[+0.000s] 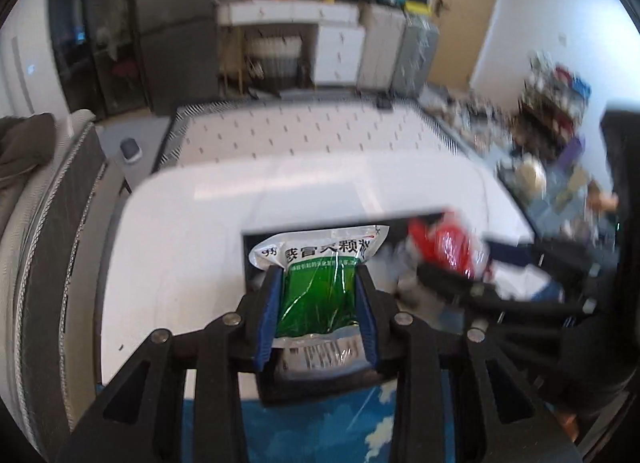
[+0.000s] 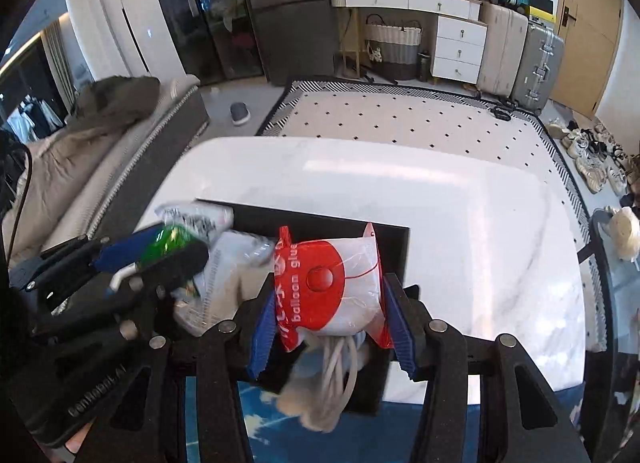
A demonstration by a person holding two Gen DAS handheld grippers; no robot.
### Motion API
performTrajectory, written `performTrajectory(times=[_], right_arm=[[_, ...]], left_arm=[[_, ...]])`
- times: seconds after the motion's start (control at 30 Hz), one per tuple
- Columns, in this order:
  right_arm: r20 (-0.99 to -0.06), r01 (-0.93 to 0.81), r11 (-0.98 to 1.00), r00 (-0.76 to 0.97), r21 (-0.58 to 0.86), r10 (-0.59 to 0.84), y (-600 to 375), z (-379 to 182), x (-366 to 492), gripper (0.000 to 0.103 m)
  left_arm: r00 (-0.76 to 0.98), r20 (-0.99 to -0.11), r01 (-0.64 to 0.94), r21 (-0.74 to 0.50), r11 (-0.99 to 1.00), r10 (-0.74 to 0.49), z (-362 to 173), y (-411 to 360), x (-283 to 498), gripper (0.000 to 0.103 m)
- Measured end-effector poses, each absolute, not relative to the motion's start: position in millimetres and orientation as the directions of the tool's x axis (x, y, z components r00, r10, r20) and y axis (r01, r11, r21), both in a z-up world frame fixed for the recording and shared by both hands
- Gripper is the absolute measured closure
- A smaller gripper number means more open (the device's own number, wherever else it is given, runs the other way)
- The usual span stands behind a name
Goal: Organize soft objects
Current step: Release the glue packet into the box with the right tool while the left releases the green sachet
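1. Left gripper (image 1: 318, 283) clamps the green sachet (image 1: 316, 283) above the black tray (image 1: 250, 263), probably for sorting.
2. Right gripper (image 2: 328, 303) pinches the red-and-white balloon glue packet (image 2: 328, 283) over the same tray, clear of the white table (image 2: 460, 203).

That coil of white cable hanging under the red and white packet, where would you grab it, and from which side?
Grab the white cable at the bottom of its loop, where the strands bunch and hang free of the red and white packet. Probably come from below or the front; the right gripper holds the packet above.
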State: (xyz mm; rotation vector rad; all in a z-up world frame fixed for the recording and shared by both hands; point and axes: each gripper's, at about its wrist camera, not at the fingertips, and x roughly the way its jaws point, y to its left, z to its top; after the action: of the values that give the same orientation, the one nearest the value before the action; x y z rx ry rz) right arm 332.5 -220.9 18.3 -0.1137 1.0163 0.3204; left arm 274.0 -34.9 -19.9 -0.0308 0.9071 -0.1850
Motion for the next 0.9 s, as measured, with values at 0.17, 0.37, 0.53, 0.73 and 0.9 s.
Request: performTrajectory(times=[0.17, 0.37, 0.53, 0.73, 0.9], right_arm=[[-0.855, -0.326, 0.944, 0.477, 0.041, 0.201, -222, 6, 336, 0.051], [-0.857, -0.318, 0.945, 0.464, 0.075, 0.224, -232, 7, 324, 0.045], [-0.82, -0.356, 0.926, 0.488, 0.124, 0.298, -240, 29, 307, 0.044], [-0.778, -0.38, 0.908, 0.512, 0.176, 0.365, -251, 58, 283, 0.044], [-0.731, -0.386, 0.908, 0.571, 0.163, 0.374, -261, 73, 232, 0.022]], left_arm=[[0.552, -0.823, 0.167, -0.049, 0.985, -0.135, -45, -54, 276, 0.067], [0.58, -0.806, 0.165, -0.022, 0.986, -0.115, -39, -56, 270, 0.054], [0.647, -0.756, 0.153, 0.002, 0.988, -0.099, -13, -42, 257, 0.046], [0.685, -0.709, 0.17, -0.068, 0.983, -0.167, 13, -27, 232, 0.045], [0.77, -0.625, 0.099, -0.084, 0.992, -0.13, 30, -8, 178, 0.007]])
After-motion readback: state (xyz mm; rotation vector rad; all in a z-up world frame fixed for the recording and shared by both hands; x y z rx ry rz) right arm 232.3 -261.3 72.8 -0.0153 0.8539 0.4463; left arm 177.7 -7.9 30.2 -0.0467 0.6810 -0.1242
